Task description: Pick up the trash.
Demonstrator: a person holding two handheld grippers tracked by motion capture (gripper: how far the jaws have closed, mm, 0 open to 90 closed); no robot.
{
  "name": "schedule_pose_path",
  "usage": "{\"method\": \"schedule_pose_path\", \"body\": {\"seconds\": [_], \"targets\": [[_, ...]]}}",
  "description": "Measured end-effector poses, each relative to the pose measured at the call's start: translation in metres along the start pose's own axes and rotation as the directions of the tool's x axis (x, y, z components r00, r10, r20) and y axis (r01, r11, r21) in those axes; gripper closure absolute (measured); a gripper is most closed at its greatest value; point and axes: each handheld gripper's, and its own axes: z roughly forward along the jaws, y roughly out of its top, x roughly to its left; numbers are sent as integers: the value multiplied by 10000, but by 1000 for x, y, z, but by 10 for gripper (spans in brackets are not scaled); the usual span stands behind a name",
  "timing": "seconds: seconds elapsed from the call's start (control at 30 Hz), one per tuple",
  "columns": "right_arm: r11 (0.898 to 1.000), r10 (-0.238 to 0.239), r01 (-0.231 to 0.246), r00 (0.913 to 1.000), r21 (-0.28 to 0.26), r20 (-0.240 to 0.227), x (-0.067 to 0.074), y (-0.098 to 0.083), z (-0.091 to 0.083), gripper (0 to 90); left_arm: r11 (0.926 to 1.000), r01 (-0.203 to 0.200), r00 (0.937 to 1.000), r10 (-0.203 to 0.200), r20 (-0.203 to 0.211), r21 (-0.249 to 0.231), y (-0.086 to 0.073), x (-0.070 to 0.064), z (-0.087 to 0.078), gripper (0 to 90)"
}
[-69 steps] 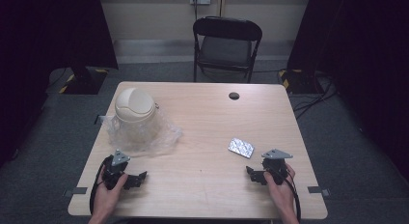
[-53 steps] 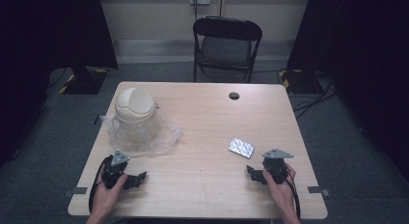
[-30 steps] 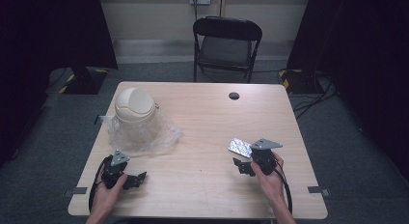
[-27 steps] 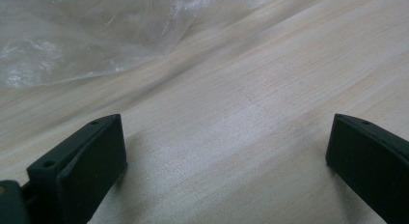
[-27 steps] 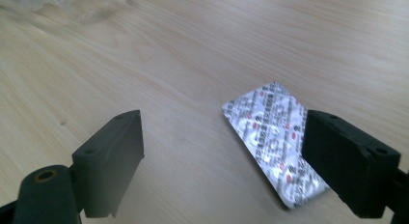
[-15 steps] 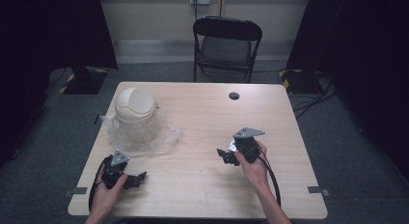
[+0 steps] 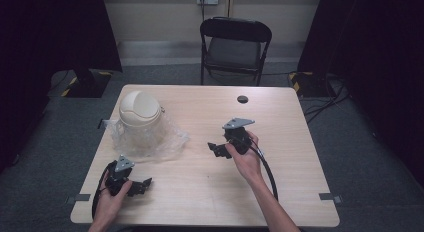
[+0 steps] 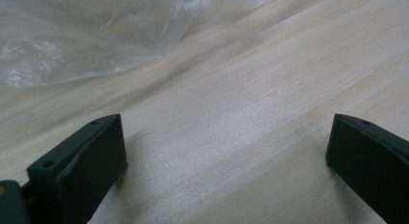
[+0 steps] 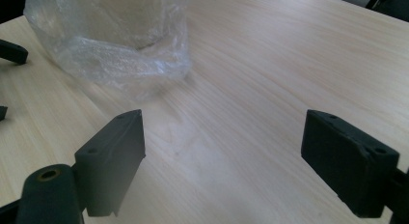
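At about seven o'clock on the worktop (image 7: 300, 142), the left hand-held gripper (image 7: 142, 184) lies low with jaws wide apart and nothing between them. At about ten o'clock the cream swing-lid bin (image 7: 140, 114) stands upright in a crumpled clear plastic bag (image 7: 170, 142). Near the centre, the right hand-held gripper (image 7: 215, 148) points at the bag, jaws wide and empty.
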Motion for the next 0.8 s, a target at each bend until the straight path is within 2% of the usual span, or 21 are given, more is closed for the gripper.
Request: {"method": "schedule_pose_path", "body": {"seconds": [0.47, 0.8], "targets": [[9983, -583, 583, 9978, -15, -325, 13, 37, 25, 141, 10000, 4, 10000, -4, -15, -3, 0, 0, 0, 0], [9965, -830, 824, 9927, -110, -880, 20, 63, 42, 146, 10000, -2, 10000, 2, -19, -1, 0, 0, 0, 0]]}}
